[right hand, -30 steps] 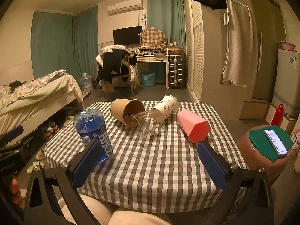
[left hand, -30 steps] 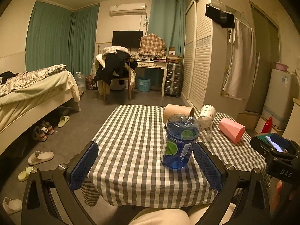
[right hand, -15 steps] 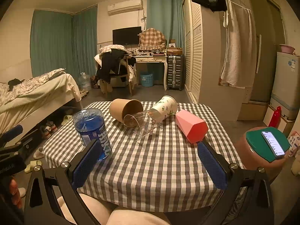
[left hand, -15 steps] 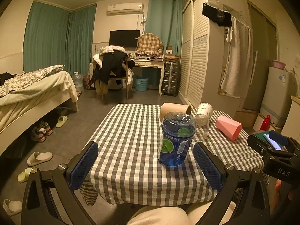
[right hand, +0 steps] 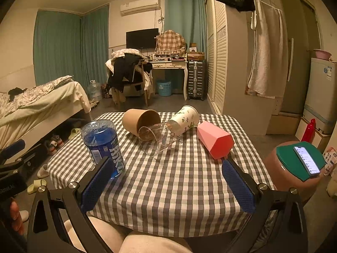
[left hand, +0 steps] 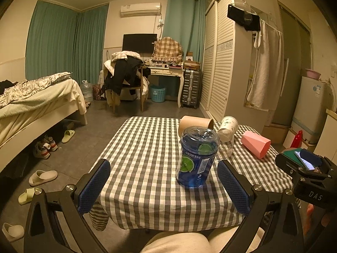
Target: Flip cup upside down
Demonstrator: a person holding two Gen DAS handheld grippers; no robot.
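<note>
A blue plastic cup stands upside down on the checked table; it also shows in the right wrist view. Behind it lie a brown paper cup, a clear glass, a white patterned paper cup and a pink faceted cup, all on their sides. My left gripper is open and empty, in front of the near table edge, short of the blue cup. My right gripper is open and empty over the near table edge.
A brown stool with a green lid and a phone stands right of the table. A bed with shoes beneath is at the left. A wardrobe and fridge are at the right. My knees are under the table's front edge.
Both grippers have drawn back toward me from the table, so the cups look smaller and farther. The blue cup stands free where it was. Both grippers stay open.
</note>
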